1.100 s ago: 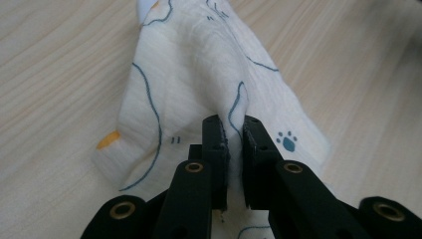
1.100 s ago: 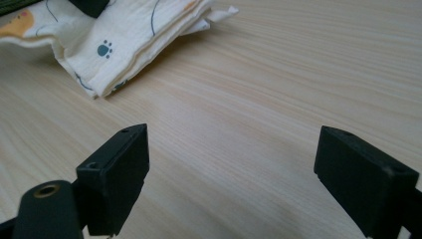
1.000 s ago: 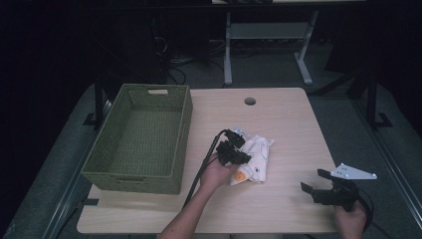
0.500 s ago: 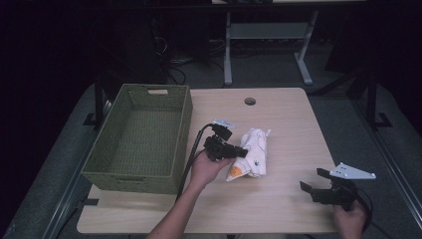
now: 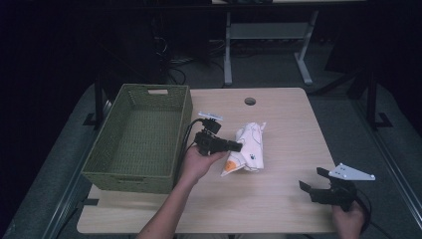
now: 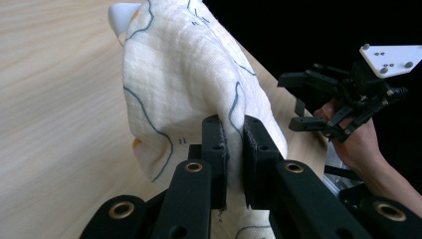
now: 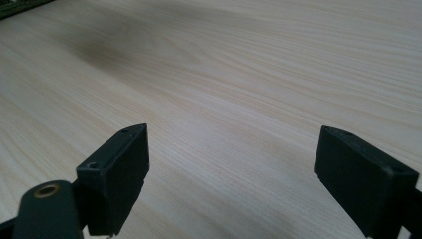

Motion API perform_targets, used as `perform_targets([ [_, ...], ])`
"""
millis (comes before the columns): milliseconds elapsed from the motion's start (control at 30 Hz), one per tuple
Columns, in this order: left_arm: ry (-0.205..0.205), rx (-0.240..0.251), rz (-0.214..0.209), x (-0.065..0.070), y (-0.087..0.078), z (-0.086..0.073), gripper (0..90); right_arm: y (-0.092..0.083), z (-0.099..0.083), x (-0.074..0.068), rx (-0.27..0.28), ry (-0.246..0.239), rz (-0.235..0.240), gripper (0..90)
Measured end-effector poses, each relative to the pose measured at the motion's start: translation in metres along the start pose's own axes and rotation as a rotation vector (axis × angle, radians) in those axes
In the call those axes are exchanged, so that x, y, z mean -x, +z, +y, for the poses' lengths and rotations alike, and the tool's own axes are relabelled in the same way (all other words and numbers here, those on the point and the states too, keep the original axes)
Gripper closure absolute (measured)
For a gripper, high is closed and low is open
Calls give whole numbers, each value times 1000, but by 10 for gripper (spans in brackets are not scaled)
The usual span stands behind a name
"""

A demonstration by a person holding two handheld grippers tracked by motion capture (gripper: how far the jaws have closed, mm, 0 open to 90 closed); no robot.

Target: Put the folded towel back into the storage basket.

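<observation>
Cloth (image 6: 184, 89) gauzy, matt; table (image 7: 249, 74) smooth wood; basket (image 5: 139, 144) woven.

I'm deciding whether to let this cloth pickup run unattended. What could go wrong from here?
1. The left gripper is shut on only a thin fold of the white printed cloth bundle, so the fabric could slip free when lifted.
2. The bundle looks loosely gathered and may unfurl and drag across the light wooden table, or catch the rim of the green woven basket beside it.
3. The right gripper sits open near the table's front edge, too far away to help.
</observation>
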State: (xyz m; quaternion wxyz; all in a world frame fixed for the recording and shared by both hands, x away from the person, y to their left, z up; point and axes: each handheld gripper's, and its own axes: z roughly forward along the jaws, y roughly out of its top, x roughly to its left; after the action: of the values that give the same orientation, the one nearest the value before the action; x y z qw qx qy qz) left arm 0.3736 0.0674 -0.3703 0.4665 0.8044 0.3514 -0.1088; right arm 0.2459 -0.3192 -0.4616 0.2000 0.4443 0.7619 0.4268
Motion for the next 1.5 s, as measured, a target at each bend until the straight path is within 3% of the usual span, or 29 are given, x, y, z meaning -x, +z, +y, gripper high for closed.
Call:
perform_targets([
  [167, -15, 16, -11, -1, -17, 5, 831, 2, 1, 0, -6, -7, 2, 137],
  [567, -31, 13, 12, -1, -54, 14, 830, 4, 1, -3, -20, -20, -4, 137],
  [1367, -87, 65, 53, -23, -124, 10, 830, 4, 0, -2, -22, -39, -30, 137],
  [1500, -90, 87, 26, -27, -132, 6, 830, 5, 0, -1, -31, -40, -30, 137],
])
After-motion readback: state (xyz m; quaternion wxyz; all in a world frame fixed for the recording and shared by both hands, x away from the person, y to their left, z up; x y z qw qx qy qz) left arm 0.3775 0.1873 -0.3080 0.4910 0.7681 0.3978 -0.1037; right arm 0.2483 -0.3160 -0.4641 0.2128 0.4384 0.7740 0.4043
